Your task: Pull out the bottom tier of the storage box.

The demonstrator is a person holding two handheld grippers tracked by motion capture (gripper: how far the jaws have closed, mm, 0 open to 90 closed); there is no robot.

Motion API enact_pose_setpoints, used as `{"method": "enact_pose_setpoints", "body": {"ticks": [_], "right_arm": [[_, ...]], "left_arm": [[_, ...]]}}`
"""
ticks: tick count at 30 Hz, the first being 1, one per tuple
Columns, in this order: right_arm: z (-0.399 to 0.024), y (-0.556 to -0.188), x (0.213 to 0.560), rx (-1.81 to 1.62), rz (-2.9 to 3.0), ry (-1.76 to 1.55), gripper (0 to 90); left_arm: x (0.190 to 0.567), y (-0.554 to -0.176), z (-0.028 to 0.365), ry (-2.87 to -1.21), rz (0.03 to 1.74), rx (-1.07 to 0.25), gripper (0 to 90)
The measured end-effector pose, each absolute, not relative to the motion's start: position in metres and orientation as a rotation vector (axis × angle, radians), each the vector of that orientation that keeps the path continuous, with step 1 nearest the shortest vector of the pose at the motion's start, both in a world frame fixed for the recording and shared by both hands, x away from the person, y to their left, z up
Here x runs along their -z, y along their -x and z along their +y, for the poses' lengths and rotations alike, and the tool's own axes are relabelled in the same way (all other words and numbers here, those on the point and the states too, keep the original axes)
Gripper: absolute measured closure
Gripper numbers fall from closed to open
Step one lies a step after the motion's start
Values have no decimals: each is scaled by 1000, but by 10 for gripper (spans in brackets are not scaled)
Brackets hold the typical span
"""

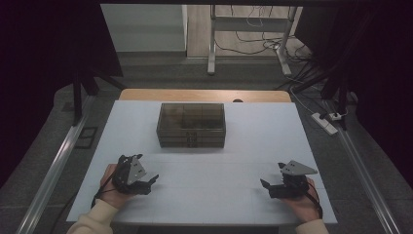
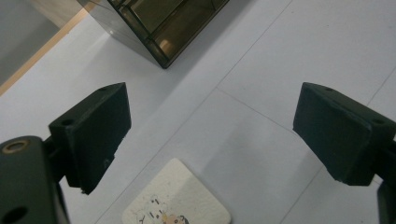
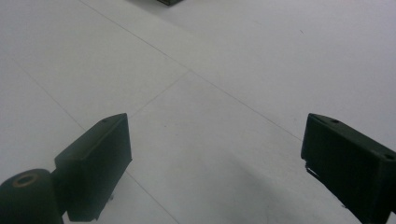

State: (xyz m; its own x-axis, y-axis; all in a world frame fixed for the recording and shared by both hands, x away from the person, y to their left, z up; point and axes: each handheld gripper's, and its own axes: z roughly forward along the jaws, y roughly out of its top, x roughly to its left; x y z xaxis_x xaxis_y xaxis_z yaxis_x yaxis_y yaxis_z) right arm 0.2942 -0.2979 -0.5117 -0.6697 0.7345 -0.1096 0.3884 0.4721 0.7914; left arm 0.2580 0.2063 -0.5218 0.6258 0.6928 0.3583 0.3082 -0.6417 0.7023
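Right now the thing closest to being worked on is a small square card (image 2: 177, 198), pale with rounded corners and a little printed picture, lying flat on the bench (image 1: 234, 190) directly below and between the jaws of the left hand-held gripper (image 2: 212, 135). Those jaws stand wide apart with nothing in them, one on each side of the card and neither touching it; judging by that straddle, the released gripper is lined up to come down on the card, though its flatness may make the edge hard to catch.

Ahead of that gripper, a short way across the bench, stands a smoky, see-through box (image 1: 191, 125) with inner dividers forming several compartments and a latch on its near face. One of its corners shows at the top of the left gripper view (image 2: 161, 28). It looks like the likely destination, set centrally so both hands can reach it.

The right hand-held gripper (image 1: 273, 186) rests low on the bench, well apart from the left (image 1: 146, 184), held in a hand (image 1: 304, 200) and angled inward. Its jaws are also spread wide and empty over bare white surface (image 3: 201, 116), apparently waiting in reserve.
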Motion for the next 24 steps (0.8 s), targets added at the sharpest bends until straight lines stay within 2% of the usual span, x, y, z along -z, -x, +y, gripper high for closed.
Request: {"method": "enact_pose_setpoints", "body": {"ticks": [24], "right_arm": [[-298, -295, 512, -1067, 2288, -939, 83]], "left_arm": [[524, -258, 198, -2294, 702, -919, 126]]}}
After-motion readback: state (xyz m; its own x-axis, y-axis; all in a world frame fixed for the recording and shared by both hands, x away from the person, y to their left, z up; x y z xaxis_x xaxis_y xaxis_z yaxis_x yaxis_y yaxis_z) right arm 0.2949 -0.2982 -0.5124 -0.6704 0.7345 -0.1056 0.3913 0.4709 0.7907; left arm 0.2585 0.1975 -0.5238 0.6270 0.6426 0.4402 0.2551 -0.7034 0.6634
